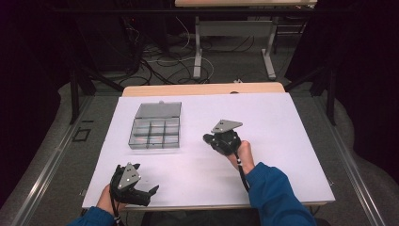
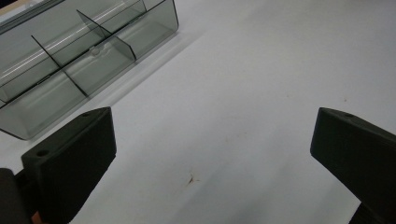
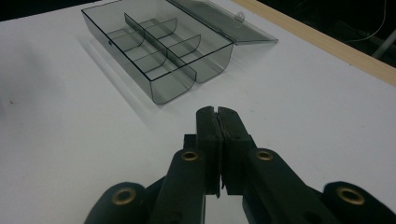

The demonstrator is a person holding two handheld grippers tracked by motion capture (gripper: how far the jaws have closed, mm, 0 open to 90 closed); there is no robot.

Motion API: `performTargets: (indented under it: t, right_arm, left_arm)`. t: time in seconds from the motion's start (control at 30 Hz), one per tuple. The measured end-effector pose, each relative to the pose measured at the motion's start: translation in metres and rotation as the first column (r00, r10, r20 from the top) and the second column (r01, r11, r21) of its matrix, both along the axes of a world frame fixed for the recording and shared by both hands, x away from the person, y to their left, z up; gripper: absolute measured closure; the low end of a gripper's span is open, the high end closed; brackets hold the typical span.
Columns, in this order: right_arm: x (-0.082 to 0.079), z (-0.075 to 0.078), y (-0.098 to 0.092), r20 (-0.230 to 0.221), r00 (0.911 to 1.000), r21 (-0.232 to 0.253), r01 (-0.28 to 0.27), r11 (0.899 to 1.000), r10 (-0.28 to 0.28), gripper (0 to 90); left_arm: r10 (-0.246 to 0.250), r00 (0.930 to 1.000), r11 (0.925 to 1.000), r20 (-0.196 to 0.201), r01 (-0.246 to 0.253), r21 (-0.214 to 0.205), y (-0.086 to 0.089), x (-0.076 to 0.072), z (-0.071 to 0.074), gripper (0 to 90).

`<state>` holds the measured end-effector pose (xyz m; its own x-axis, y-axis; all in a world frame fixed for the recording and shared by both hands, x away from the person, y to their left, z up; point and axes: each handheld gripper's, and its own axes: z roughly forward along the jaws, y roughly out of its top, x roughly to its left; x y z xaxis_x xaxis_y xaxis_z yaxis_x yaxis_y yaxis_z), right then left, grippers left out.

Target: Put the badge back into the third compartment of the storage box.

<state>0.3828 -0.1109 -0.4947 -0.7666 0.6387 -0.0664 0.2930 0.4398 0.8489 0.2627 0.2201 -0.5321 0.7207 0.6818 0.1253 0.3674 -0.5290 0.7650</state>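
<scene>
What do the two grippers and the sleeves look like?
Both the left gripper and the right gripper are black, each topped with a grey three-cornered plate bearing small dark dots. The right one's linkage shows brass-coloured pivot rings. A black cable trails from it. The sleeves are blue.

In the left gripper view the clear compartment box [image 2: 79, 56] runs off the frame at ten o'clock, its lid unseen. The left gripper's [image 2: 212, 154] right-hand jaw is cut off at four o'clock.
</scene>
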Motion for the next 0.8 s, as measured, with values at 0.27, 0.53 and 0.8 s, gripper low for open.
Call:
performTargets:
  t: [0.27,0.53,0.8]
  right_arm:
    - [0.004,-0.001,0.013,-0.005,1.0,-0.007,-0.007,1.0,0.007,88.9]
    - [0.009,-0.002,0.027,-0.016,0.9995,-0.016,-0.027,1.0,0.026,88.8]
    - [0.014,-0.004,0.042,-0.01,0.9994,-0.009,-0.033,0.999,0.033,88.8]
  left_arm:
    - [0.001,1.0,1.0,0.001,-0.001,0.0,0.0,0.0,0.0,0.2]
    - [0.0,1.0,1.0,0.002,0.0,-0.003,0.0,0.0,0.0,0.2]
    - [0.0,1.0,1.0,0.002,0.0,0.0,0.0,0.0,0.0,0.2]
